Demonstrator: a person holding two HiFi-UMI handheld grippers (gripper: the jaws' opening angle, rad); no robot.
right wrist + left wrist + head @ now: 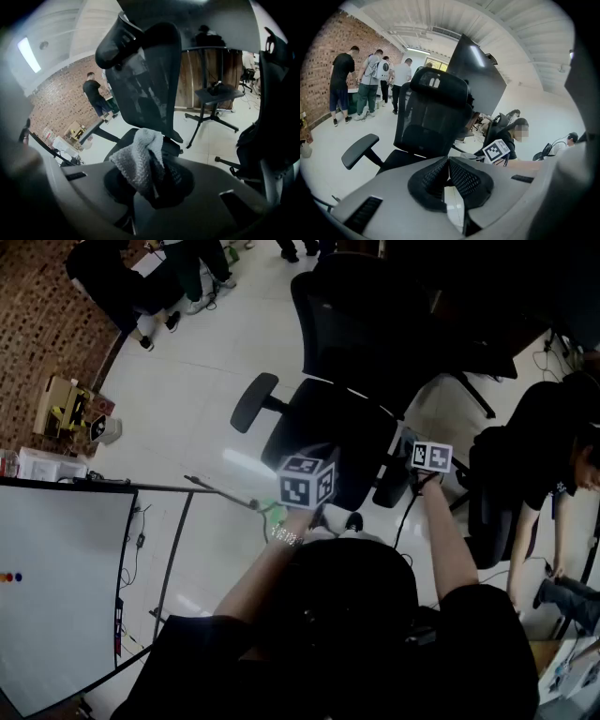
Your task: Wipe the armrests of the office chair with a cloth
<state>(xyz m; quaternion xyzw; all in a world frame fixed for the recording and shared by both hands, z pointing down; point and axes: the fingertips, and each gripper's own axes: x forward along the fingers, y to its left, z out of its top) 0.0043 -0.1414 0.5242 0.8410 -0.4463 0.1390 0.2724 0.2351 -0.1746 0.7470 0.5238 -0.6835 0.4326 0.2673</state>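
A black mesh office chair stands in front of me on the white floor. Its left armrest juts out to the side, and its right armrest lies just beside my right gripper. That gripper is shut on a grey-white knitted cloth, bunched above the jaws and held short of the chair's backrest. My left gripper hovers over the seat's front edge. In its own view the left gripper is shut with nothing held, facing the chair and its left armrest.
A whiteboard on a stand is at the lower left. Several people stand at the far left, and a person in black sits on another chair at the right. A small pedestal stand is behind the chair. Boxes line the brick wall.
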